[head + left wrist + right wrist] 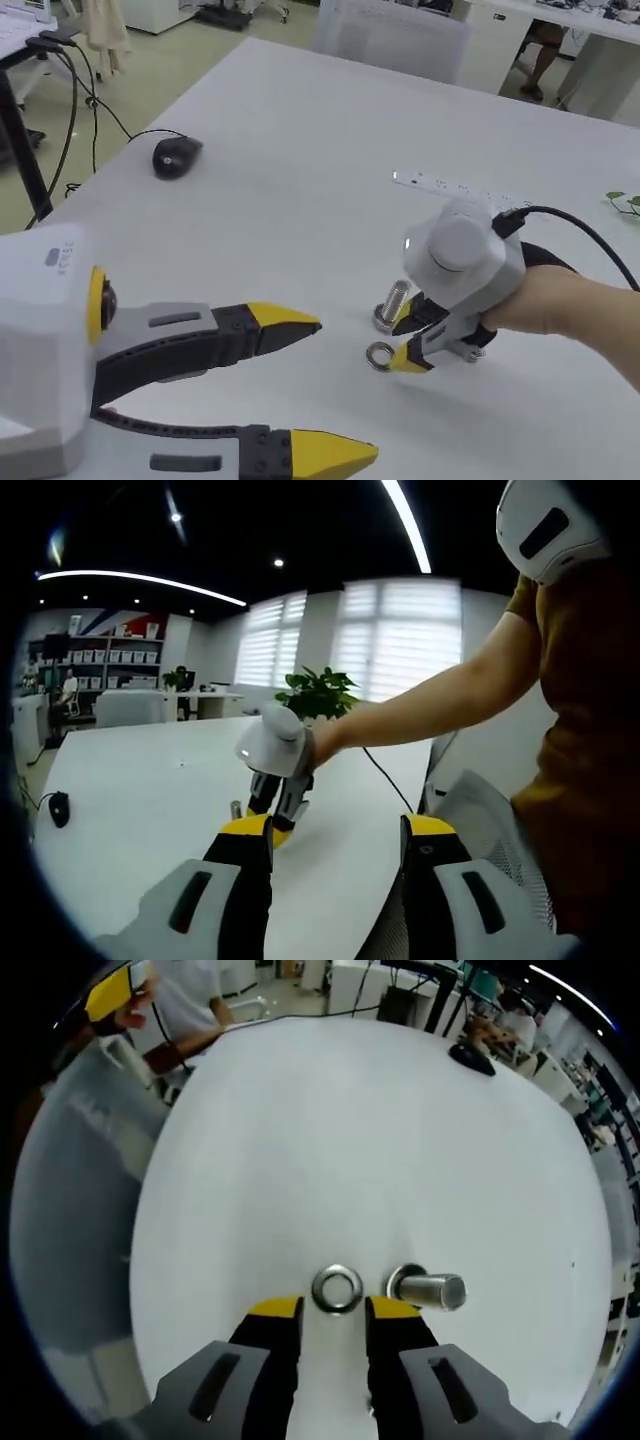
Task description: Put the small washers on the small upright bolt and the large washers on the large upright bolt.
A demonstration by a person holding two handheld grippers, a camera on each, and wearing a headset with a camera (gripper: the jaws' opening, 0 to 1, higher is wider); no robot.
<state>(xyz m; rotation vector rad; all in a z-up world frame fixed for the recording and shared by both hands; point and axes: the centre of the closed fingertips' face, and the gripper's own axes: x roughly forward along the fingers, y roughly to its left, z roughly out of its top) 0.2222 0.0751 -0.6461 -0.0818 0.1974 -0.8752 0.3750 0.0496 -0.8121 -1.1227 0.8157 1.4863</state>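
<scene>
Landmark: large upright bolt [393, 303], standing head-down on the white table [300, 200], threaded shank up.

- Washer [379, 355]: flat on the table, just beside the bolt on the side toward the person. It is not on the shank. In the right gripper view it sits next to the bolt with a thin strip of table between them.
- Right gripper [403, 340]: held in a hand [545, 300], low over the table on the bolt's near-right side. Its yellow tips straddle the space just short of the washer. The jaws stand a narrow gap apart with nothing between them. In the right gripper view the washer lies just ahead of that gap. In the head view the lower tip looks to touch the washer's rim, but contact cannot be confirmed.
- Left gripper [330, 390]: well to the left of the bolt and nearer the person, above the table. Its jaws are spread wide and empty.
- Small metal item [472, 352]: right of the bolt, partly hidden under the right gripper's body. It cannot be told what it is.
- Computer mouse [177, 156]: far left of the bolt, near the table edge.
- Power strip [445, 185]: beyond the bolt, well apart from it.
</scene>
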